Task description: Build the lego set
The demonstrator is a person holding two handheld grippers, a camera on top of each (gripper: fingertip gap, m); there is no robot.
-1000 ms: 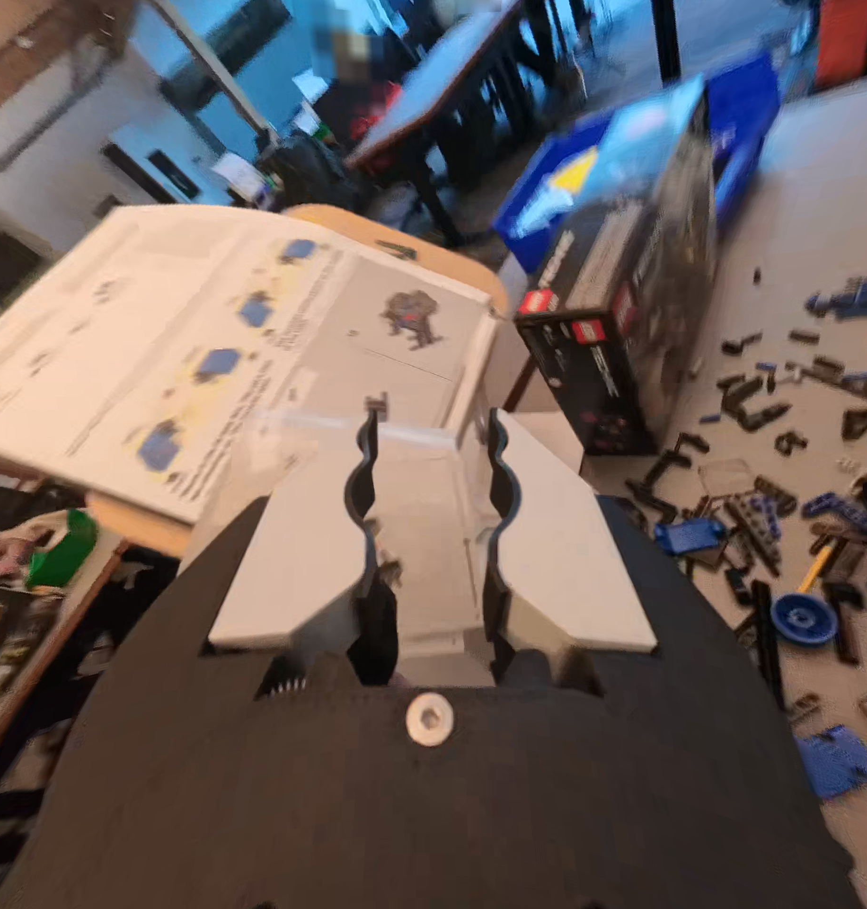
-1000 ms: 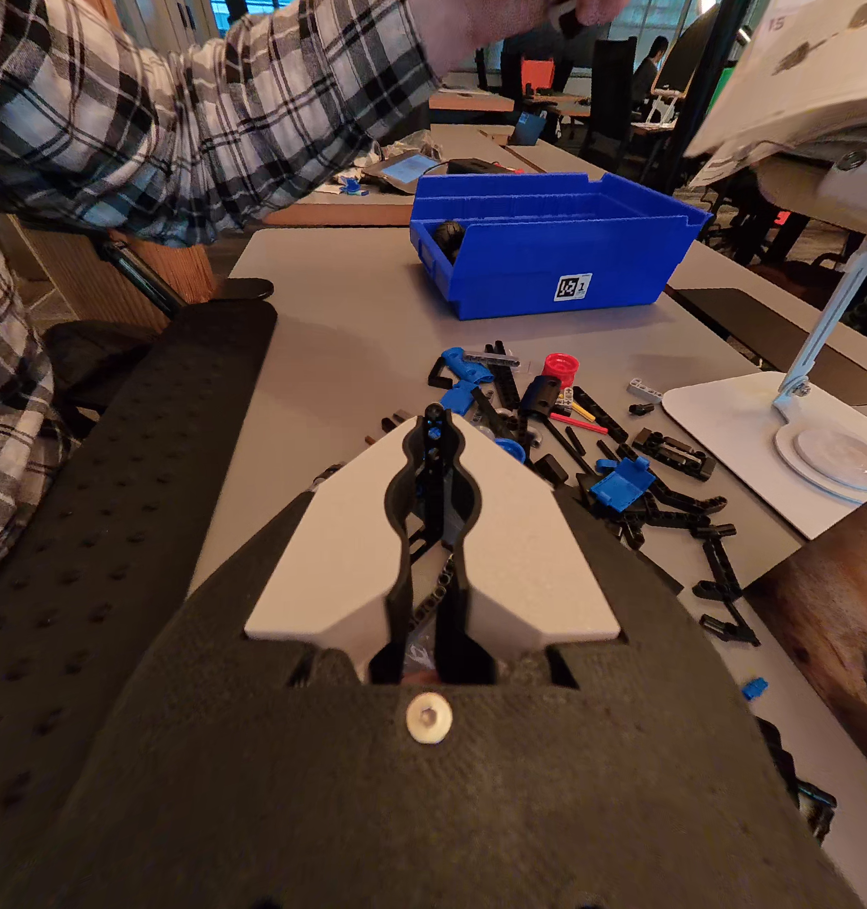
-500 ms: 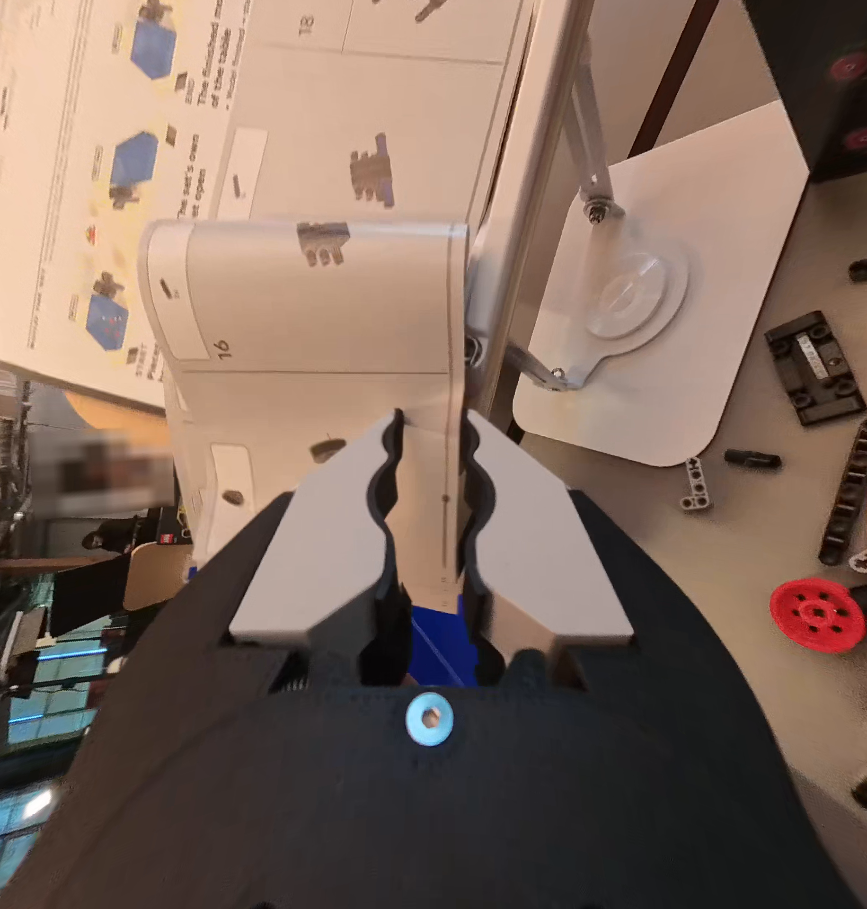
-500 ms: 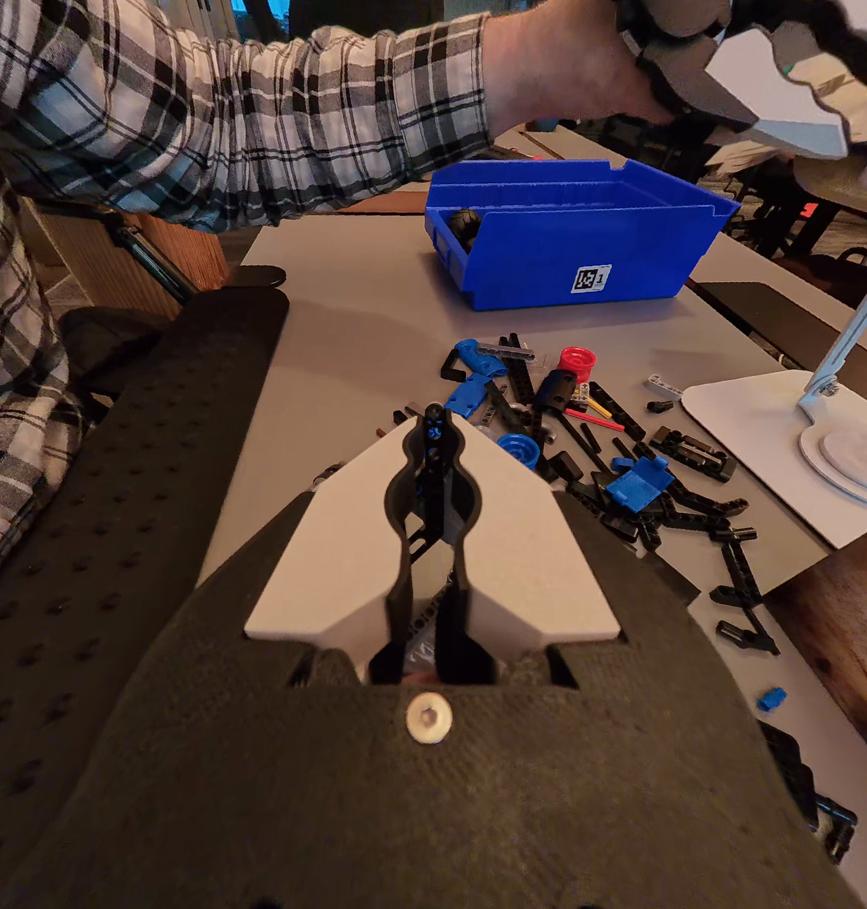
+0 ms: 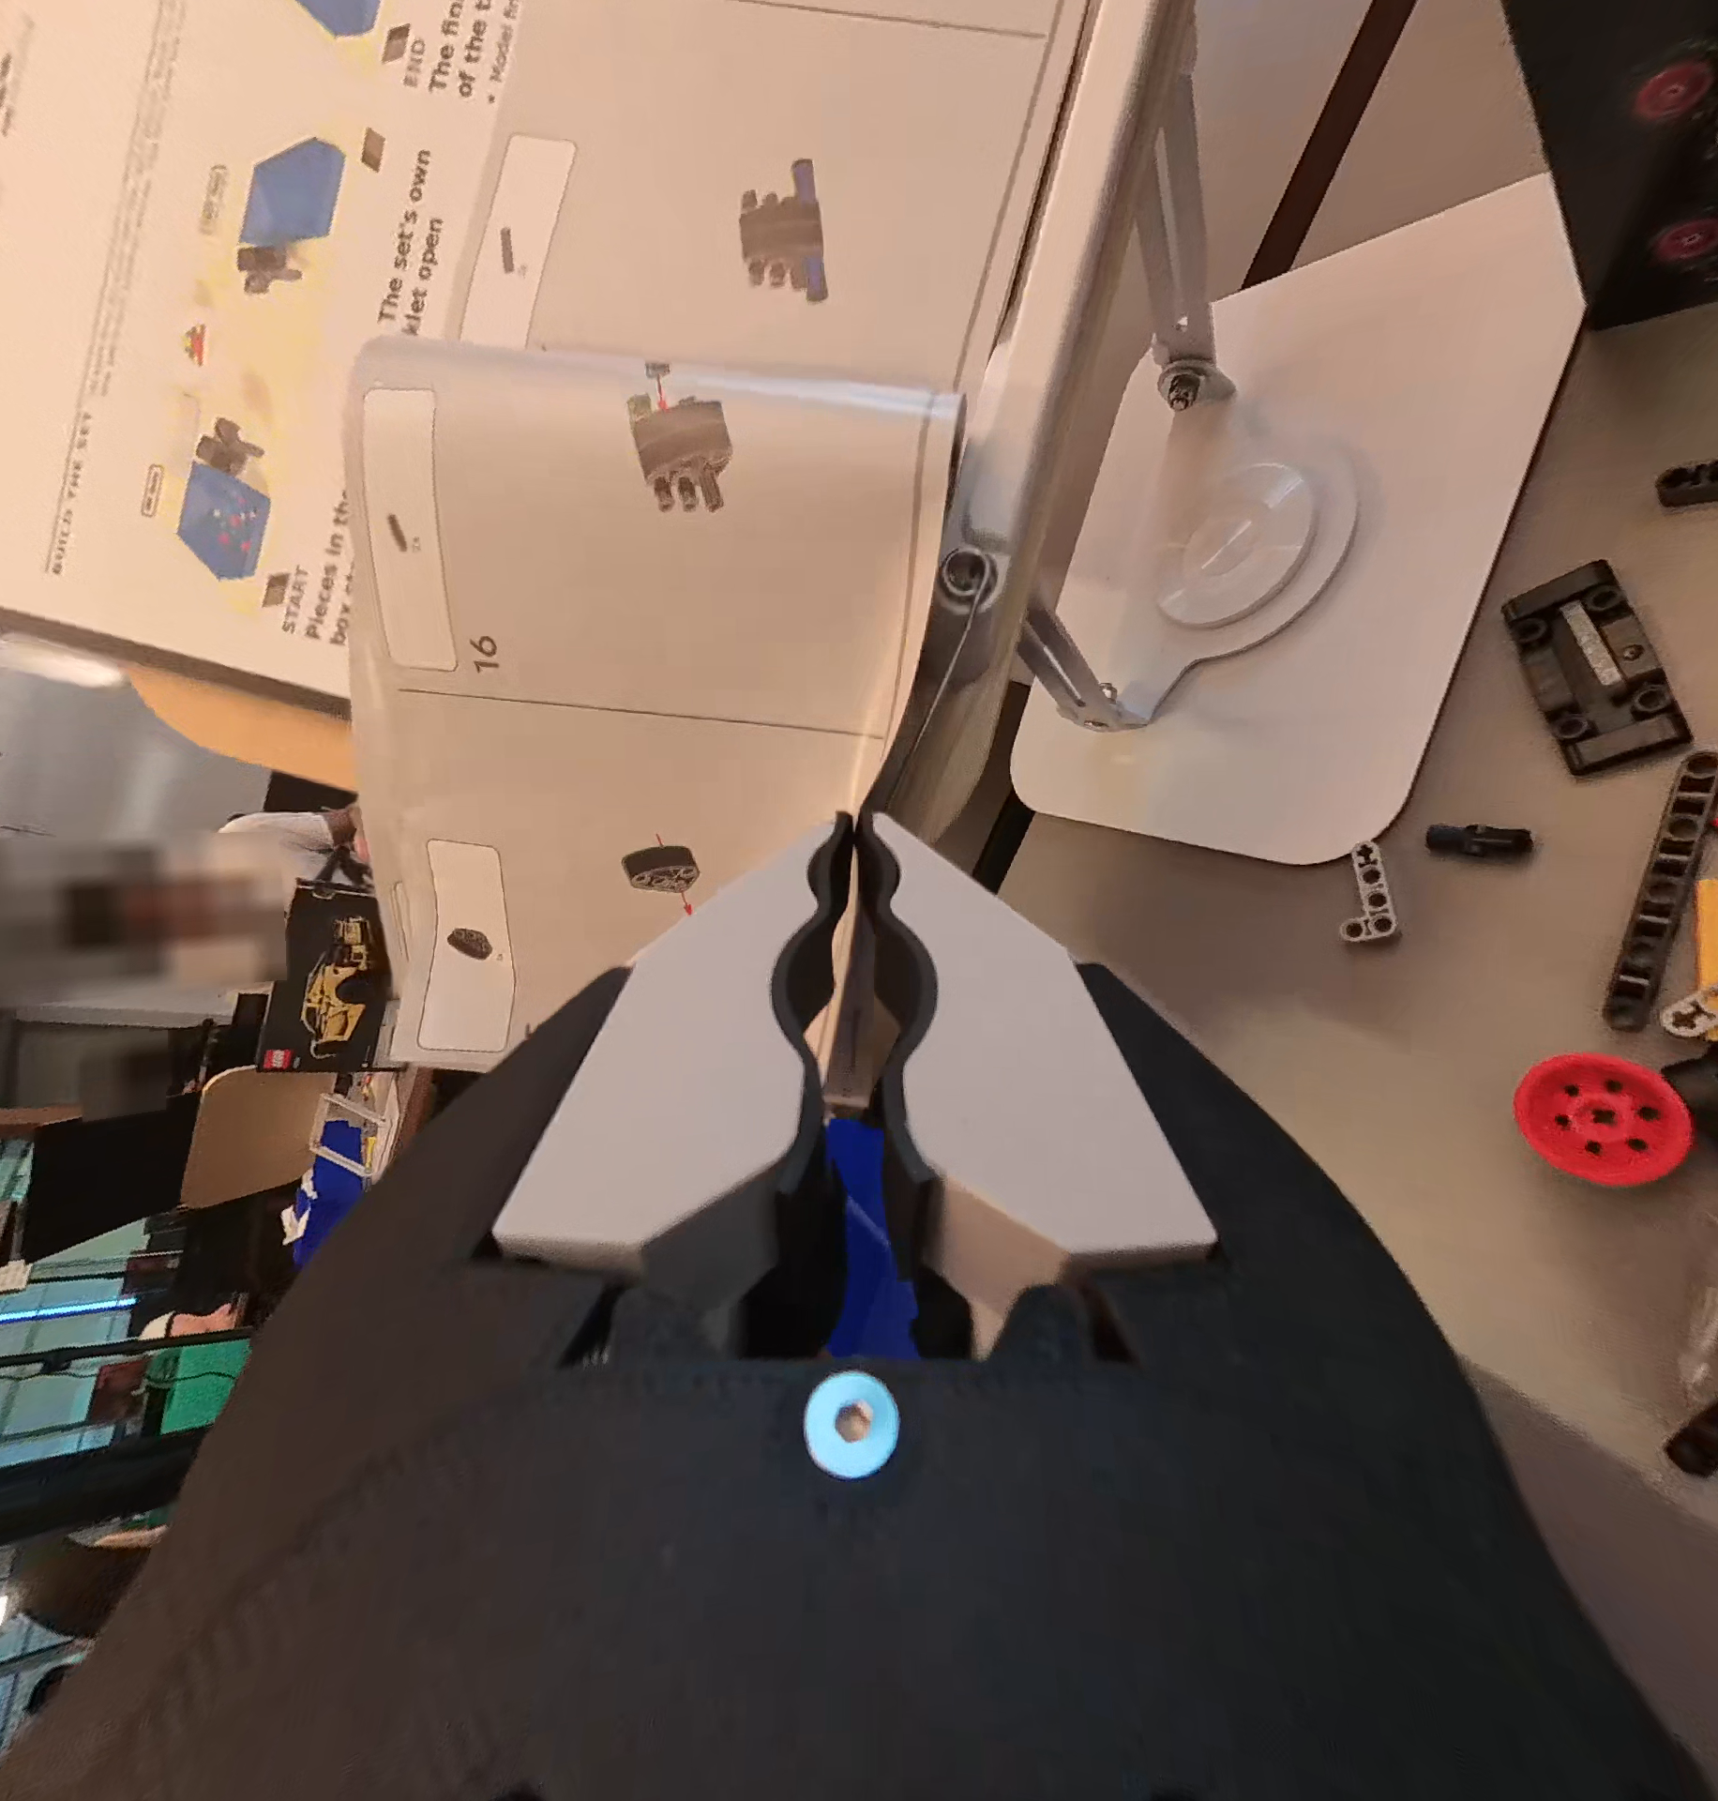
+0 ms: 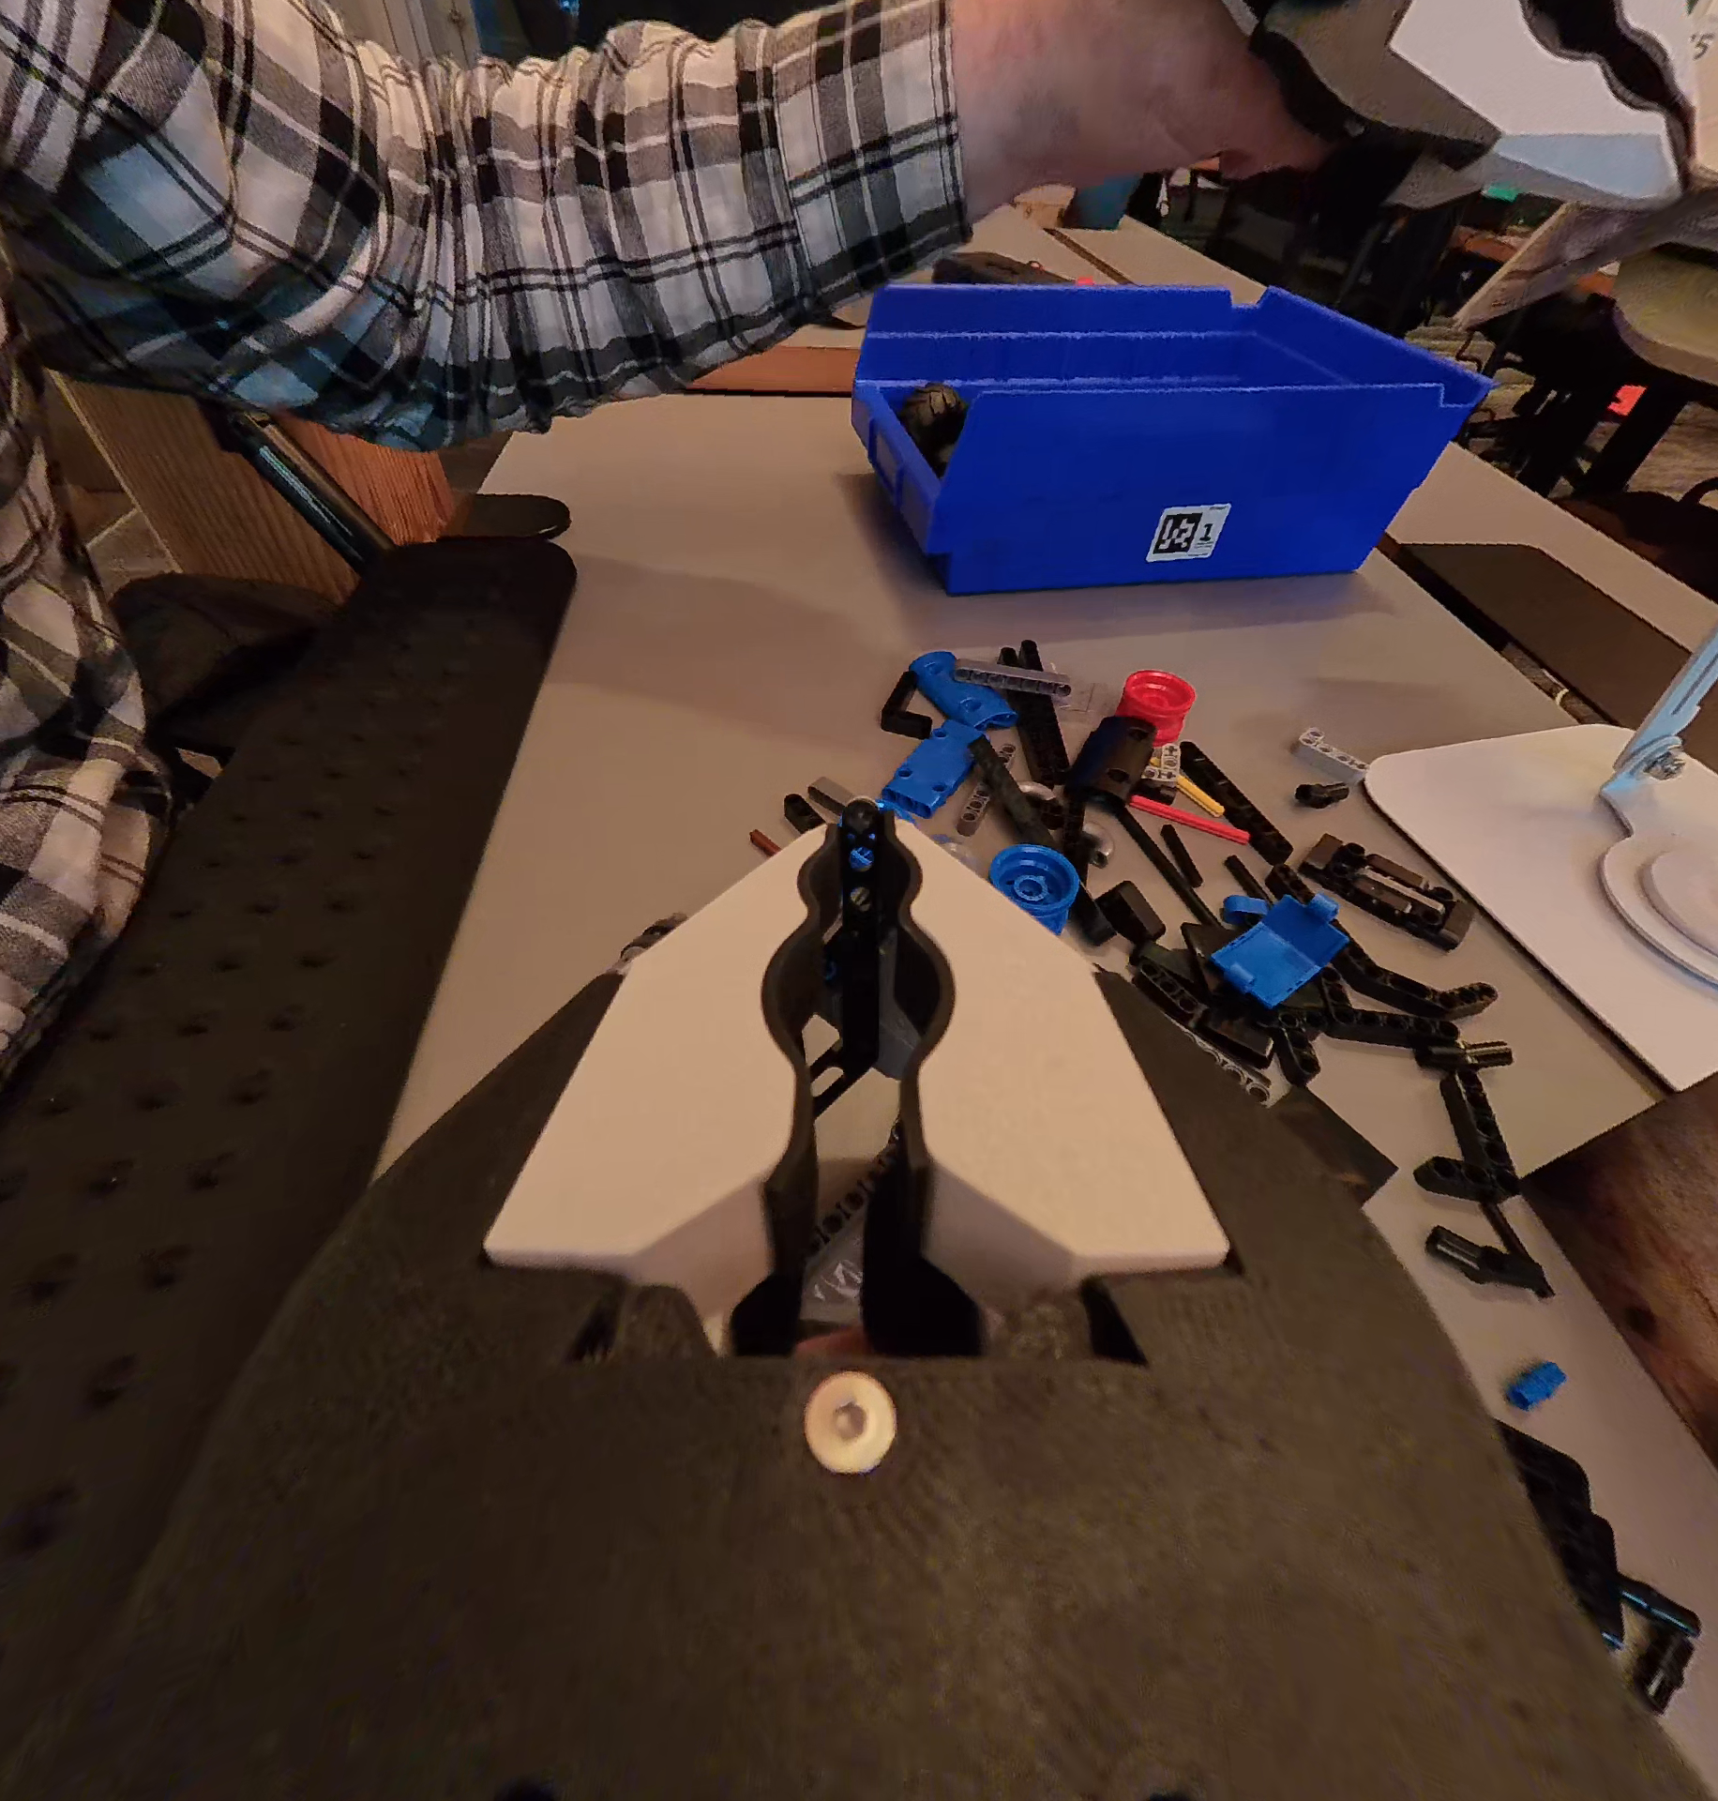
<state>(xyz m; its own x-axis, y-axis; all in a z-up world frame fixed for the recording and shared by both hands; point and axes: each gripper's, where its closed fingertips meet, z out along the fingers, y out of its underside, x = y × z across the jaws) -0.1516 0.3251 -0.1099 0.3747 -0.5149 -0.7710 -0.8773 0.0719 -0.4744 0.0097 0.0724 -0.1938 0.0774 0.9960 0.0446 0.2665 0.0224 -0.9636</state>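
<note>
Half a second ago the left claw point(image 5: 853, 828) stood partly parted around the edge of a page; now its tips have come together and pinch that page point(image 5: 641, 585) of the instruction booklet, which curls up and away ahead of the claw. That reads as a page turn under way, so the build is paused while the next step is looked up. The paper is thin, glossy and limp, bowing over at its far edge, and it could crease or tear if pulled hard; the stand point(image 5: 1255, 624) carrying the booklet, ahead and to the right of the claw, has a smooth white base and a silvery metal arm. The right claw point(image 6: 860, 828) is unchanged, closed on a slim black beam point(image 6: 860, 936) with blue pins, a rigid, holed plastic strip that stands upright between its tips. Loose pieces point(image 6: 1177, 877) lie on the matte grey worktop point(image 6: 719, 633) just ahead and right of it, with a hard blue bin point(image 6: 1128, 439) beyond.
</note>
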